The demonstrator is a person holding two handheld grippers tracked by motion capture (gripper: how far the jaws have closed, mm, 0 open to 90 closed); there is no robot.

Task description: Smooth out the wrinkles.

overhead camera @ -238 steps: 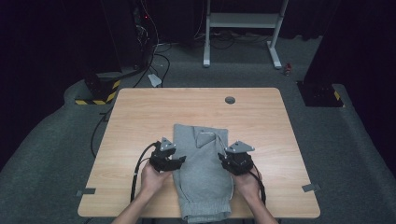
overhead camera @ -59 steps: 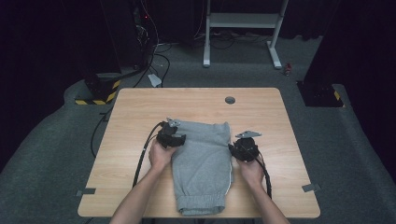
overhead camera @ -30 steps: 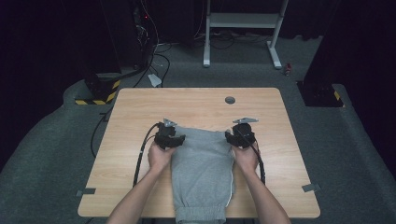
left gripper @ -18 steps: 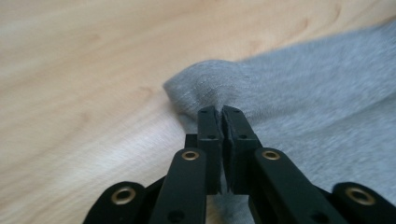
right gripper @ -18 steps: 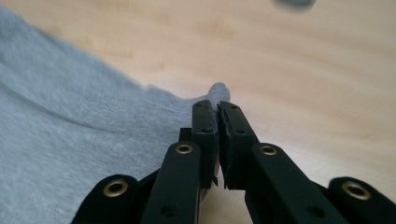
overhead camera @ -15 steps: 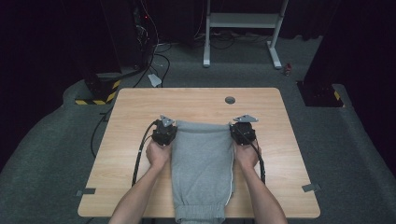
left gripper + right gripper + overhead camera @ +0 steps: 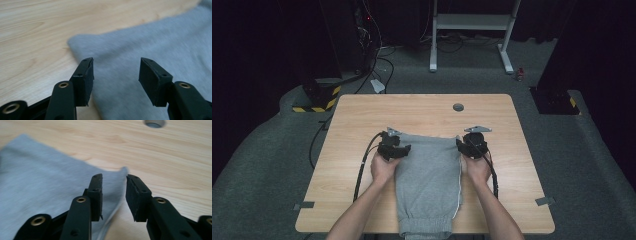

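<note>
Standing by the person's side of the table, I see both hands parked at the top corners of the grey sweatpants [image 7: 428,180], which lie folded lengthwise, the cuffed end hanging over the near table edge. The left gripper [image 7: 398,150] has just let go: its jaws have been opening and now stand well apart, with the left top corner of the cloth lying flat just ahead and between them, pressed by neither pad. The right gripper [image 7: 467,146] has likewise been opening; its jaws stand narrowly apart with the right top corner's edge just in front of the gap, loose, not pinched.

Compared with a second ago, the waistband end has been carried farther up the table [image 7: 362,195] and set down, and both grips released. I would judge that this placement is finished and the garment is laid out for the next fold, likely bringing the hanging cuffs up.

Beyond the grippers there is bare wood, then a round grey cable hole [image 7: 458,107] in the tabletop near its far edge. No containers stand on the table; nothing holds anything.
</note>
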